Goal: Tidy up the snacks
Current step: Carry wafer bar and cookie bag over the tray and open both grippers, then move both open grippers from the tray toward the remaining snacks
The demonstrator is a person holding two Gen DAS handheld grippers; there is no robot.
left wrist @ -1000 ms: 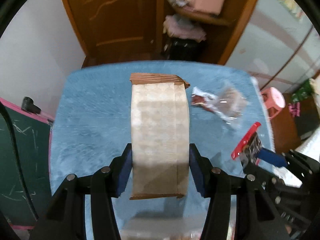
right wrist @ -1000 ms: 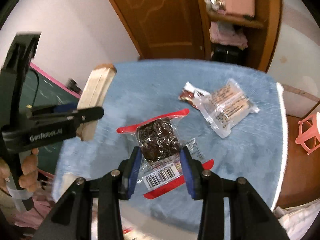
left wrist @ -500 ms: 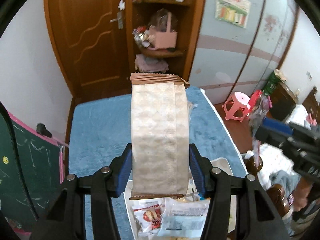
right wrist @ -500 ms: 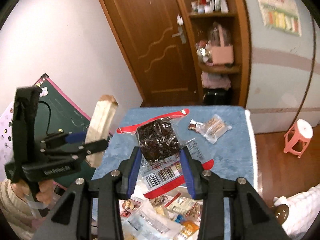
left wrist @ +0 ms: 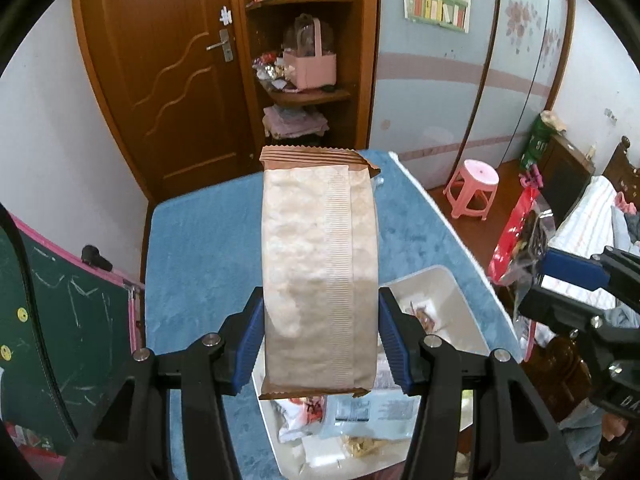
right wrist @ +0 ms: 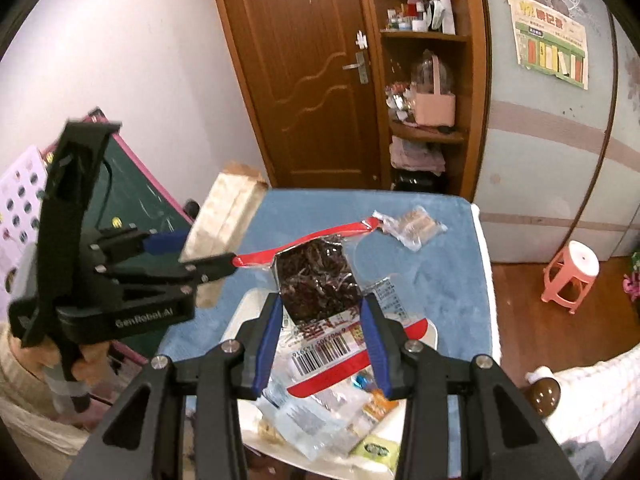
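My left gripper [left wrist: 320, 340] is shut on a long beige snack packet with brown sealed ends [left wrist: 318, 276], held in the air above a white bin [left wrist: 440, 284] of snack packs. My right gripper [right wrist: 320, 340] is shut on a clear bag of dark dried snack with red edges and a barcode [right wrist: 320, 280], held over the same white bin [right wrist: 248, 304]. The left gripper and its beige packet [right wrist: 228, 216] show at the left of the right wrist view. The right gripper's bag [left wrist: 524, 236] shows at the right of the left wrist view. A clear biscuit pack [right wrist: 412, 224] lies on the blue table.
The table has a blue fuzzy cover [left wrist: 200, 248]. A green chalkboard with a pink frame [left wrist: 60, 312] stands at its left. A pink stool [left wrist: 474, 188] is on the floor at the right. A wooden door [left wrist: 168, 80] and shelf unit stand behind.
Both grippers have lifted and pulled back from the table with their packs. The white bin has come fully into view beneath them. The biscuit pack stays on the table.
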